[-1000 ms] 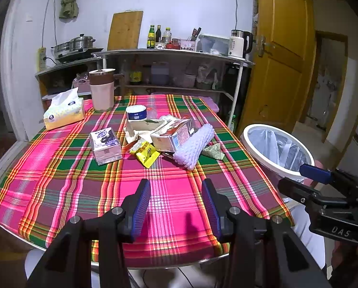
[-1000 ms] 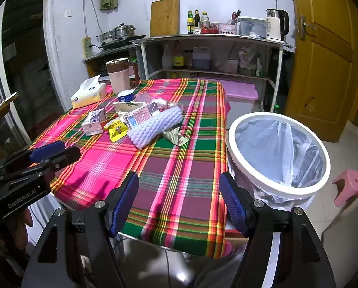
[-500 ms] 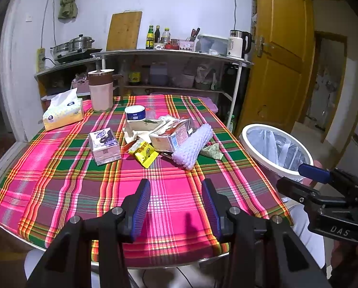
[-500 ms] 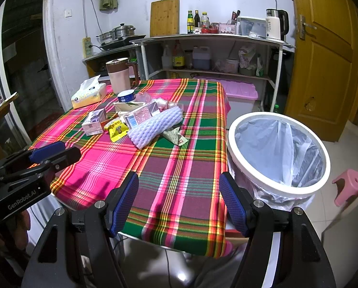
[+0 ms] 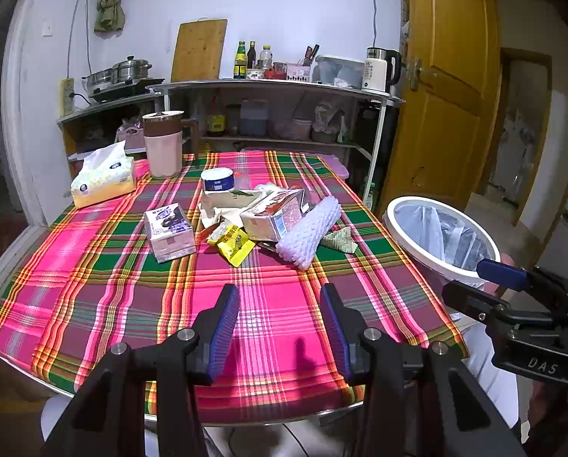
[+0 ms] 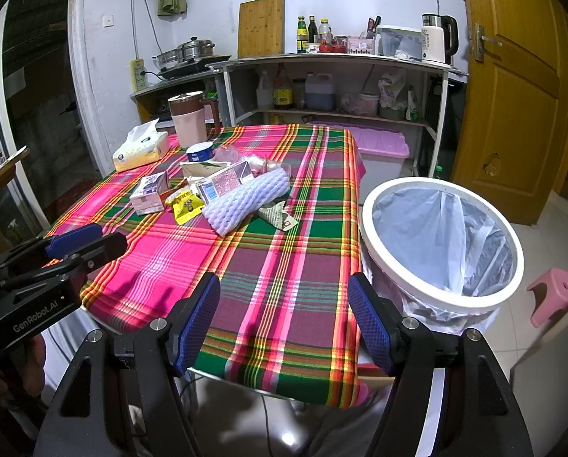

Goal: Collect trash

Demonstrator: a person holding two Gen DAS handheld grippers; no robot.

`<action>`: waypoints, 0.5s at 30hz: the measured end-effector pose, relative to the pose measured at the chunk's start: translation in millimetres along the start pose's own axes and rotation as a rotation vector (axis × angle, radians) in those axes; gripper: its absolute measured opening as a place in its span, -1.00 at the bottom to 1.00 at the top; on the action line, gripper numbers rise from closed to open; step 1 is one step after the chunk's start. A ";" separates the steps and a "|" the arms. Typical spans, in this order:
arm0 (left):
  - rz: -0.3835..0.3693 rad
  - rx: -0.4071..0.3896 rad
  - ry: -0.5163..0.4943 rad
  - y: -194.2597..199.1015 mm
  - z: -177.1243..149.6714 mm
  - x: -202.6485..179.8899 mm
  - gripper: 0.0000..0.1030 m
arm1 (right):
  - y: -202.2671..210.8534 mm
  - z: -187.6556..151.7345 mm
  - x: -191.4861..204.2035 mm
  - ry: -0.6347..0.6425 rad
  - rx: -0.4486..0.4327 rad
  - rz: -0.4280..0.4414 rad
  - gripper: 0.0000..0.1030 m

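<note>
**Hidden and cut off**

The carton (image 5: 274, 215) and foam sleeve (image 5: 309, 230) cover part of the trash heap near the table's (image 5: 93, 304) far edge. The bin's (image 6: 442, 243) base is hidden. Bottle labels (image 6: 302, 34) are too small to read

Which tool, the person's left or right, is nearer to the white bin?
Right. The right tool hangs over the table's near edge right beside the white bin. The left tool is over the cloth further along, with the right tool between it and the bin.
</note>
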State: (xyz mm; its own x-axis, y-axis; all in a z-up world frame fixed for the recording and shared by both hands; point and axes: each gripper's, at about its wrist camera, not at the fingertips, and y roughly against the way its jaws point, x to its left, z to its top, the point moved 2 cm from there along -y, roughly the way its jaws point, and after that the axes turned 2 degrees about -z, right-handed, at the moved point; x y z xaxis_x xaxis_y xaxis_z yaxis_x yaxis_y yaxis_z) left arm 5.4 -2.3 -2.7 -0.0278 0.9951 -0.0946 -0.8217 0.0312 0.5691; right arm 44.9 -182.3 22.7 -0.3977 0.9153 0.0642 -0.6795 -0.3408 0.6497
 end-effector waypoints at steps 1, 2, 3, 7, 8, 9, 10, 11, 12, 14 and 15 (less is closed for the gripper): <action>0.000 0.000 -0.001 -0.1 -0.3 0.1 -0.14 | 0.2 0.2 0.2 0.000 0.000 0.000 0.36; 0.000 0.000 -0.001 -0.1 -0.4 0.1 -0.14 | -0.1 -0.2 -0.1 0.000 -0.001 0.001 0.36; 0.000 0.000 -0.001 -0.1 -0.4 0.0 -0.14 | 0.1 0.0 -0.1 0.001 -0.001 0.001 0.36; 0.005 0.002 -0.006 -0.7 -1.1 0.4 -0.14 | -0.1 -0.1 -0.1 0.000 0.000 0.000 0.36; 0.004 0.002 -0.005 -0.7 -1.1 0.4 -0.14 | 0.0 -0.1 -0.1 0.000 0.000 0.000 0.36; 0.003 0.002 -0.005 -0.7 -1.1 0.3 -0.14 | 0.2 0.1 0.0 0.000 0.000 0.000 0.36; 0.004 0.002 -0.005 -0.7 -1.2 0.3 -0.14 | 0.3 0.3 0.0 0.000 0.000 0.001 0.36; 0.004 0.002 -0.005 -0.8 -1.3 0.1 -0.14 | -0.1 0.0 -0.1 0.000 0.000 0.001 0.36; 0.004 0.003 -0.006 -0.8 -1.6 0.4 -0.14 | -0.1 0.0 0.0 0.000 0.000 0.000 0.36; 0.004 0.002 -0.006 -0.7 -1.5 0.3 -0.14 | 0.0 0.0 -0.1 0.000 0.000 0.001 0.36; 0.003 0.002 -0.006 -0.8 -1.3 0.0 -0.14 | -0.1 -0.1 -0.1 0.000 0.000 0.001 0.36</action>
State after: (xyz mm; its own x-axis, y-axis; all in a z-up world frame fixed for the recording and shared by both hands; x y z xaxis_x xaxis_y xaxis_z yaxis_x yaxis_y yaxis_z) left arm 5.3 -2.4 -4.2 -0.0272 0.9957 -0.0882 -0.8205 0.0281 0.5710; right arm 44.9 -182.3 22.5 -0.3982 0.9150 0.0645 -0.6791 -0.3413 0.6498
